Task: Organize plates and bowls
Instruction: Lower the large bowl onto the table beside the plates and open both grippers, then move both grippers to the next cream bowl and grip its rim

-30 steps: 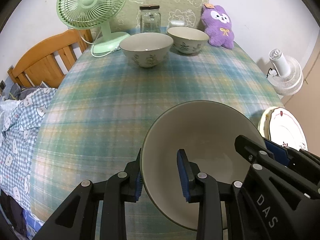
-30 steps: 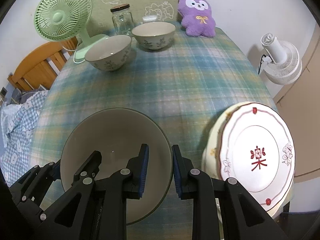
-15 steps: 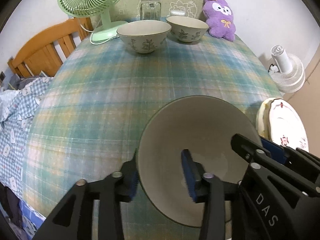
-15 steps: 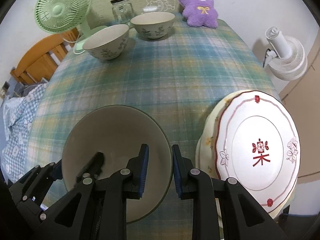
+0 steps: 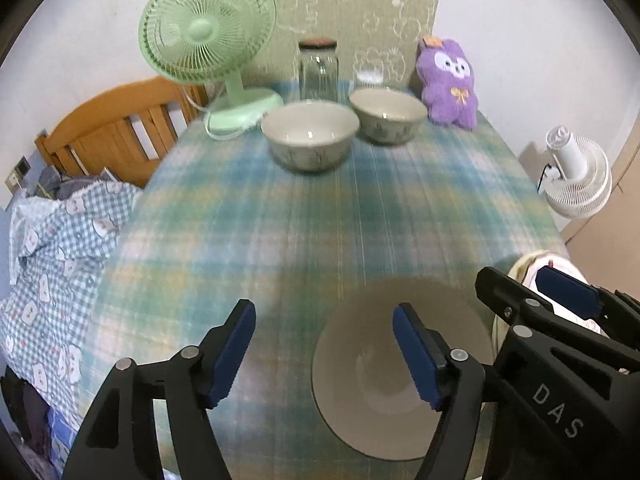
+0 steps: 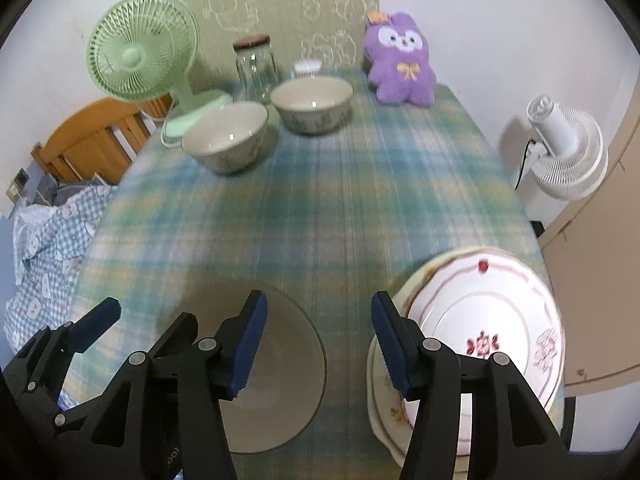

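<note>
- I am holding my left fingers (image 5: 324,344) spread wide at the bottom of the left wrist view, gripping nothing; the blue pads (image 5: 416,354) are standing well apart.
- The grey bowl (image 5: 384,384) is sitting upright on the plaid surface (image 5: 320,216) at the lower centre-right of that view. My right-hand pad is crossing in front of its inside, but I cannot tell whether it is touching the bowl.
- My right fingers (image 6: 316,344) are also gaping open at the bottom of the right wrist view, holding nothing. The grey bowl (image 6: 280,384) is lying at the lower left behind one pad, and the stack of plates (image 6: 492,344) at the lower right behind the other.
- The top plate is showing a red flower mark and a thin red rim line, and a cream plate is peeking out beneath it.
- Two patterned bowls, one nearer (image 6: 226,142) and one farther (image 6: 312,104), are standing close together in the upper centre of the frame.
- Behind them, a green fan (image 6: 140,60), a glass jar (image 6: 256,66) and a purple plush toy (image 6: 400,66) are lining the far edge.
- A white fan (image 6: 568,148) is standing off the surface at the right edge.
</note>
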Available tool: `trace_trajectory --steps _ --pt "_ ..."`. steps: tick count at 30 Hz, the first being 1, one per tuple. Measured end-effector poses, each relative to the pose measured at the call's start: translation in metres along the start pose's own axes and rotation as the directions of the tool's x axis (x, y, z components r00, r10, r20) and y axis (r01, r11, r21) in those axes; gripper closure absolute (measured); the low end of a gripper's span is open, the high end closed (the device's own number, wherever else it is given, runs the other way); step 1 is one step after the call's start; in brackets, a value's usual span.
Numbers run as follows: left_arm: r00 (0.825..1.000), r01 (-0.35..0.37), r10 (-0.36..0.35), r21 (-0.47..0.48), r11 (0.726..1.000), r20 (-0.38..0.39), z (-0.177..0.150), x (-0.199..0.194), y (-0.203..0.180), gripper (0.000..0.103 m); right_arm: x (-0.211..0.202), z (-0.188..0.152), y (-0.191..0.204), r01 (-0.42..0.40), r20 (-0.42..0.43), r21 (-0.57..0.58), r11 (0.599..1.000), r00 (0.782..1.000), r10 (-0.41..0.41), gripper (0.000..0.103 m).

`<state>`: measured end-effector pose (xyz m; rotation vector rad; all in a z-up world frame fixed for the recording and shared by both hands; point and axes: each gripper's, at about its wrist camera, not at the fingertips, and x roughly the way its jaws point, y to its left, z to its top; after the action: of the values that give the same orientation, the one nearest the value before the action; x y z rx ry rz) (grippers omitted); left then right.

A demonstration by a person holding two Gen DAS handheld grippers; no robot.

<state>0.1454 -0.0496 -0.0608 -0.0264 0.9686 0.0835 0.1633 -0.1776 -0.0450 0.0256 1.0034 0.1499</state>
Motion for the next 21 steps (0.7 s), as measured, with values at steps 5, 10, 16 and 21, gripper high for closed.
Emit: trace_trajectory --steps 5,10,16,21 --pt "0.999 0.003 -0.003 0.013 1.000 0.037 0.025 -0.007 0.006 0.027 -0.011 0.023 0.009 0.015 0.044 -0.007 1.000 0.999 -0.015 0.045" --pt "0.998 0.032 -0.034 0.028 0.999 0.051 0.053 -0.002 0.018 0.027 -0.010 0.051 0.020 0.014 0.070 0.005 1.000 0.997 -0.015 0.045" --pt "0.997 0.050 -0.052 0.035 0.998 0.061 0.084 0.017 0.035 0.027 0.009 0.087 0.038 0.012 0.086 0.009 1.000 0.996 -0.013 0.045" --pt "0.997 0.055 -0.058 0.050 0.997 0.059 0.112 0.042 0.049 0.029 0.036 0.116 0.052 0.025 0.085 0.032 0.999 0.996 -0.028 0.045"
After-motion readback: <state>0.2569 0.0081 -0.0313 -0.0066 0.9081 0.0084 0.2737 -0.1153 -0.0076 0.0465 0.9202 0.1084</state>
